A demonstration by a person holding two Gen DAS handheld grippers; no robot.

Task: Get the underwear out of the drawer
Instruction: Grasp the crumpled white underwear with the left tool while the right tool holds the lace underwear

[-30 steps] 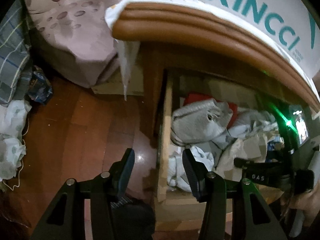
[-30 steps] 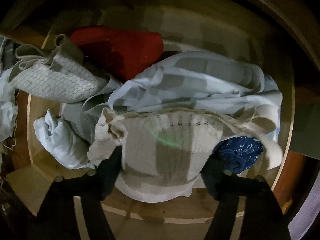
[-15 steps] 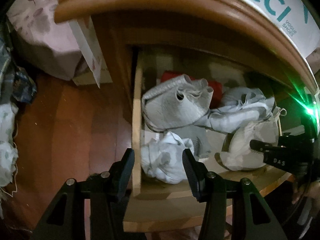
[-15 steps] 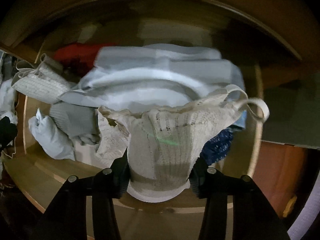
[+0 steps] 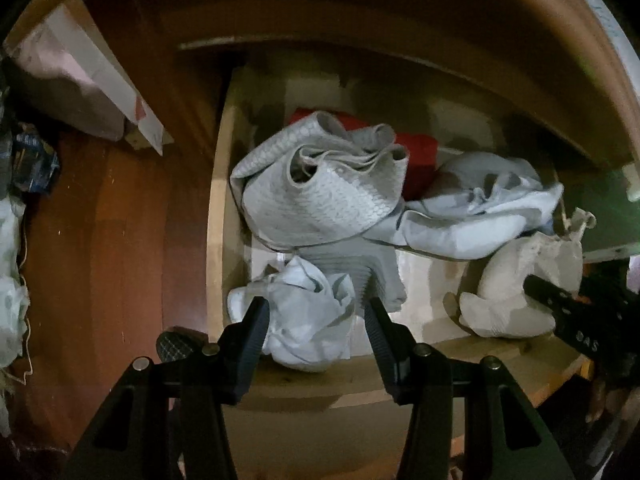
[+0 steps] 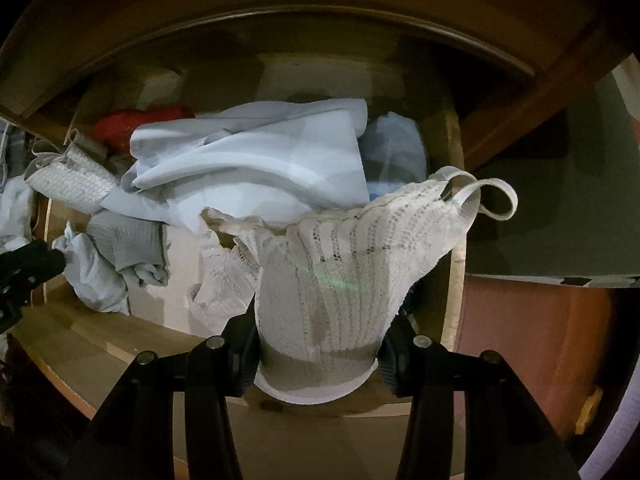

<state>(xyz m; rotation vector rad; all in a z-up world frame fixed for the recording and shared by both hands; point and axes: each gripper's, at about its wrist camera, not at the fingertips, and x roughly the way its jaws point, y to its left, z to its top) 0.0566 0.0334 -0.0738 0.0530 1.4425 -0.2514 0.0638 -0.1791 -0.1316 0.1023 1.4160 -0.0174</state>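
The wooden drawer (image 5: 480, 360) stands pulled out, full of loose garments. My right gripper (image 6: 318, 344) is shut on a cream knitted underwear piece (image 6: 340, 272), bunched between both pads, its elastic loop sticking out to the right. In the left wrist view that cream piece (image 5: 516, 280) sits at the drawer's front right with a right fingertip (image 5: 552, 296) against it. My left gripper (image 5: 316, 316) hangs open just above a crumpled pale blue-white garment (image 5: 308, 332) at the drawer's front left, the pads apart from it.
A grey honeycomb-textured garment (image 5: 320, 196), a red one (image 5: 416, 156), a pale blue-grey one (image 5: 472, 220) and a grey ribbed one (image 5: 360, 272) fill the drawer. The cabinet top (image 5: 400, 8) overhangs the back. Dark wooden floor (image 5: 100, 260) lies left, with bedding and bags beyond.
My left gripper has moved right from the floor side to over the drawer and come lower. My right gripper has closed on the cream underwear and drawn it up toward the drawer's right front.
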